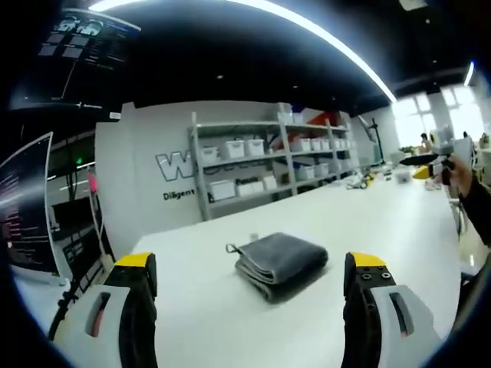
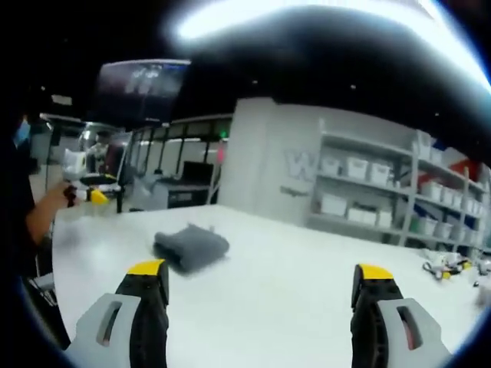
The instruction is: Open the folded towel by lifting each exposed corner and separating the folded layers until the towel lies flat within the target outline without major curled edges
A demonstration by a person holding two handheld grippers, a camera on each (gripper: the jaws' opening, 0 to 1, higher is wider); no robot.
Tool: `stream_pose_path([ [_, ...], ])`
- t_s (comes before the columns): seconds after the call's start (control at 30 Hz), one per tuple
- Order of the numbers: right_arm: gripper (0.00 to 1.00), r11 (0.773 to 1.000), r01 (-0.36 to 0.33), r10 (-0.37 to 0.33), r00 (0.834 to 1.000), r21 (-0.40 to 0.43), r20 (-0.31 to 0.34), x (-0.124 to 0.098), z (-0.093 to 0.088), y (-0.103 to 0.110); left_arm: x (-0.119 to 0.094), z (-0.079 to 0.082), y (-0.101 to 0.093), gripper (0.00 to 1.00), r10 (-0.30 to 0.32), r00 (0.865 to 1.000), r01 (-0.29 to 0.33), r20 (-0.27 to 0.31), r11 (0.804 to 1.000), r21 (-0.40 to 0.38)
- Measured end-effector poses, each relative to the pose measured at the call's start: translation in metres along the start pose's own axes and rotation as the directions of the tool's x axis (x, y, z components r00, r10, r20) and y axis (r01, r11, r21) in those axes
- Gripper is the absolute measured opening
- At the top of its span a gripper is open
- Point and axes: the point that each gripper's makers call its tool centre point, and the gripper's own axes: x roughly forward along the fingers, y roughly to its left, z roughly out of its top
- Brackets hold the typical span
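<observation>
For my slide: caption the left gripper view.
Open left gripper faces a folded grey towel on a white table.

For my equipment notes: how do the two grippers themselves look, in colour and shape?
The left gripper has two thick black jaws with yellow caps at the tips, mounted on pale grey bodies with slots; small screw holes show on one jaw. The right gripper looks the same: black jaws, yellow tips, slotted grey bodies.

Wall [image 1: 146, 146]: large "W", "Diligent" beneath, partly hidden.

Grey shelving [image 1: 268, 157] with white bins lines the wall under a dark ceiling's light strip [image 1: 322, 34].
</observation>
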Motion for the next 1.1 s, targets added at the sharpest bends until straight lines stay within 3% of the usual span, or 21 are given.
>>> stream_pose_path([
  [0.23, 0.99, 1.0, -0.013, 0.013, 1.0, -0.01, -0.016, 0.021, -0.002, 0.008, 0.011, 0.005, -0.001, 0.99, -0.035, 0.999, 0.035, 0.001, 0.999, 0.011],
  [0.5, 0.99, 0.999, -0.048, 0.049, 0.998, -0.017, 0.05, 0.047, 0.023, 0.012, 0.021, 0.016, 0.003, 0.99, -0.042, 0.998, 0.042, 0.041, 0.999, -0.004],
  [0.63, 0.99, 0.999, -0.043, 0.043, 0.998, -0.01, 0.048, 0.057, 0.021, 0.007, 0.025, 0.01, 0.011, 0.99, -0.011, 1.0, 0.011, 0.025, 1.0, 0.029],
  [0.9, 0.99, 0.997, -0.071, 0.071, 0.997, 0.0, 0.016, 0.073, 0.005, 0.007, 0.033, 0.004, 0.003, 0.99, -0.052, 0.999, 0.052, 0.0, 0.999, 0.015],
  [0.97, 0.99, 0.996, -0.086, 0.086, 0.996, 0.005, 0.01, 0.082, 0.003, 0.007, 0.036, 0.014, 0.003, 0.99, -0.05, 0.998, 0.05, 0.028, 0.999, 0.0],
  [1.07, 0.99, 0.994, -0.106, 0.106, 0.994, 0.001, 0.015, 0.095, 0.007, 0.009, 0.038, 0.042, 0.009, 0.96, -0.007, 0.989, 0.006, 0.147, 1.0, 0.004],
  [1.1, 0.99, 0.994, -0.11, 0.11, 0.994, -0.006, 0.022, 0.097, 0.01, 0.011, 0.038, 0.04, 0.008, 0.92, -0.008, 0.991, 0.009, 0.132, 1.0, -0.007],
])
